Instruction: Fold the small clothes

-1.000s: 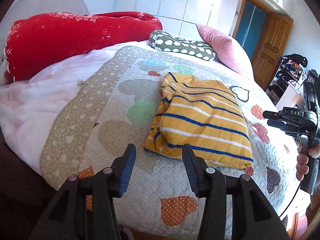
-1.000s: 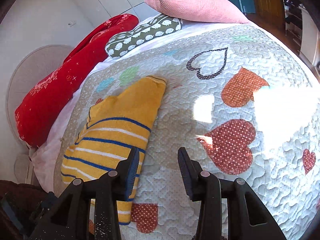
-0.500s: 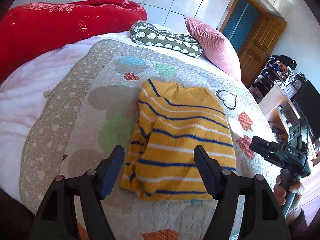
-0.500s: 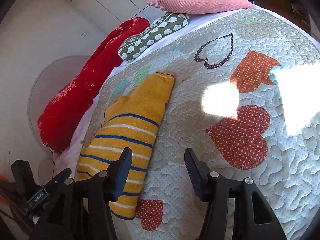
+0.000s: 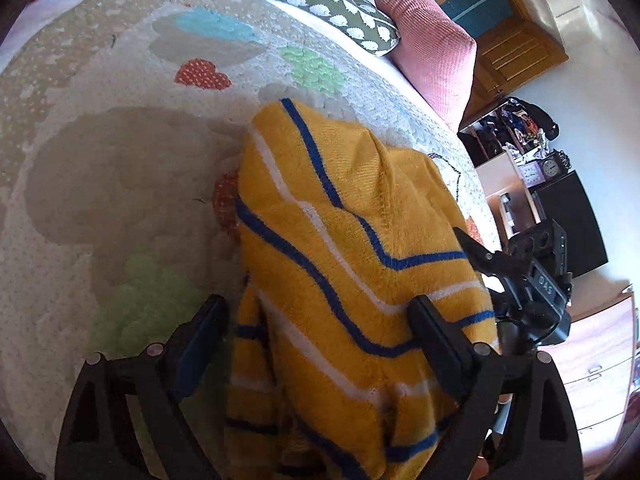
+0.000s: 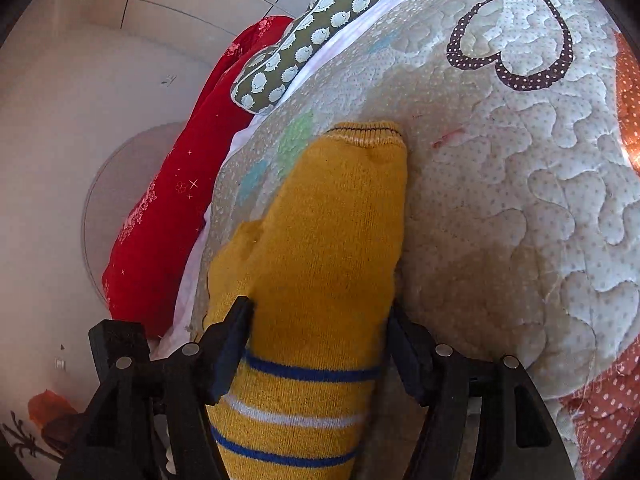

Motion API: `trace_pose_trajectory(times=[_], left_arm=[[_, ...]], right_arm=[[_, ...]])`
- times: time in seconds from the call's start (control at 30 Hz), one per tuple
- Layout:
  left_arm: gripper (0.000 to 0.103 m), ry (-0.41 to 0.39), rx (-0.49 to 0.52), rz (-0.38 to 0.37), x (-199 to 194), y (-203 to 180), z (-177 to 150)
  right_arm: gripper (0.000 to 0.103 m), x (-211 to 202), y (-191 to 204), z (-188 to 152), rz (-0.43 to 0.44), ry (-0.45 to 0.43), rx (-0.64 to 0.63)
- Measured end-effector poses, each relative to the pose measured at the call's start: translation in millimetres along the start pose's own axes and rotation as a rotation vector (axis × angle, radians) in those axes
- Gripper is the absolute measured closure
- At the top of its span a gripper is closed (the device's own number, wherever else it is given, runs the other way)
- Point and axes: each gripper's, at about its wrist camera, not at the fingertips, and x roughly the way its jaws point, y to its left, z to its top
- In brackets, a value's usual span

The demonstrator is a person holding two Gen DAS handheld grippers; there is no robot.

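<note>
A small yellow sweater [image 5: 340, 264] with blue and white stripes lies folded on the quilted bedspread [image 5: 120, 200]. My left gripper [image 5: 320, 320] is open, its jaws wide apart over the sweater's near end. In the right wrist view the sweater [image 6: 328, 248] runs away from me, its ribbed hem at the far end. My right gripper [image 6: 320, 328] is open, jaws astride the sweater's striped near part. The right gripper also shows in the left wrist view [image 5: 520, 280], at the sweater's right edge.
A green patterned cushion [image 5: 320, 0] and a pink pillow [image 5: 424, 44] lie at the far end of the bed. A red blanket [image 6: 180, 200] lies along the far side. A dresser with a clock [image 5: 552, 168] and a wooden door [image 5: 512, 52] stand past the bed.
Both grippers have come down and forward onto the sweater, from hovering near its edges to straddling it. Both jaws have opened wider.
</note>
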Motion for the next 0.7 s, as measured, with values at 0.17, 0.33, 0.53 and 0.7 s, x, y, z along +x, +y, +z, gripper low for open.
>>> trace_pose_trajectory(times=[0.17,0.33,0.53,0.7], left_arm=[[0.066,-0.025,-0.018,-0.038,-9,-16,2],[0.067,-0.058,-0.006,-0.053,-8,-47,27],[0.062,-0.037,-0.019,0.112,39,-62,60],[0.043,-0.036,-0.062,0.111,48,-52,60]], right_arm=[[0.074,-9,17,18,0.060,0.002,-0.007],[0.074,-37,40,47,0.049,-0.060,-0.078],[0.067,-39,26,91,-0.108,-0.091,-0.094],[0.064,-33,-9,93,-0.222,-0.076,-0.038]])
